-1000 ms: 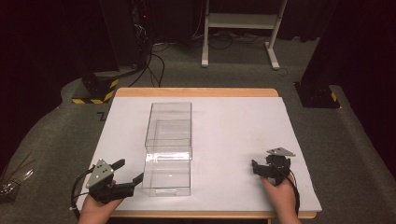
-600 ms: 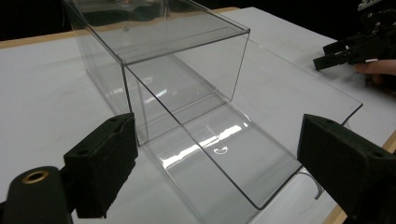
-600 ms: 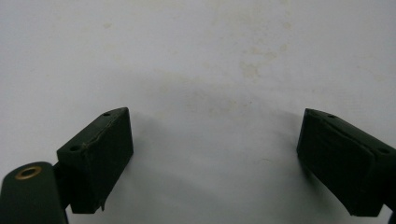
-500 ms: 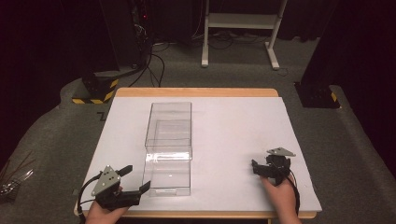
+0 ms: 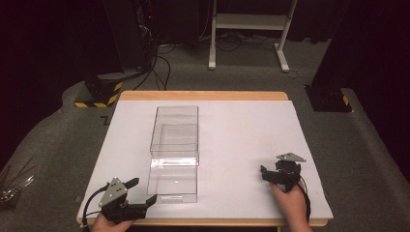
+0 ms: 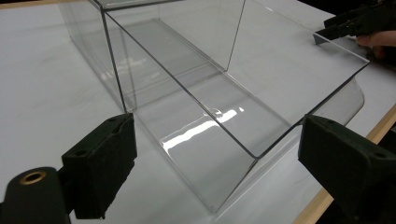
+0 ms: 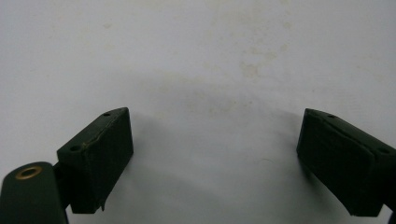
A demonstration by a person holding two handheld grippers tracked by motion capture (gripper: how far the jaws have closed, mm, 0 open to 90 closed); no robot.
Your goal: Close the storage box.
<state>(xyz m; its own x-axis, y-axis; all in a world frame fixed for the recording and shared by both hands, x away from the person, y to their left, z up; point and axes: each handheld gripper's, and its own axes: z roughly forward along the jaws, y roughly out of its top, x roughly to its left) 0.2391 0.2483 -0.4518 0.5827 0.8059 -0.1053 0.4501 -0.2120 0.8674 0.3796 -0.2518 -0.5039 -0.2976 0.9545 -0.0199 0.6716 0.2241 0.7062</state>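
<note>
A long clear plastic box [image 5: 175,145] lies lengthwise on the white tabletop [image 5: 241,130], left of the middle. My left gripper [image 5: 141,191] is by the box's near left corner, close to the table's front edge, with its fingers pointing right. Its jaws have just been opening and now stand open. In the left gripper view the clear box [image 6: 210,93] has its near end between and ahead of my left gripper [image 6: 217,135], and no pad presses on it. My right gripper [image 5: 267,175] rests at the near right, open over the bare white surface [image 7: 210,56], with nothing in my right gripper [image 7: 212,121].
The table's wooden rim [image 5: 203,95] runs along the back, and the front edge [image 6: 345,172] lies just beyond the box's near end. On the floor are a yellow-black striped base [image 5: 99,92], white stand legs [image 5: 246,29] and metal bits [image 5: 12,186] at the left.
My left gripper has moved down toward the table's front edge and a little to the right, closer to the box's near corner. The right gripper and the box have stayed put.
</note>
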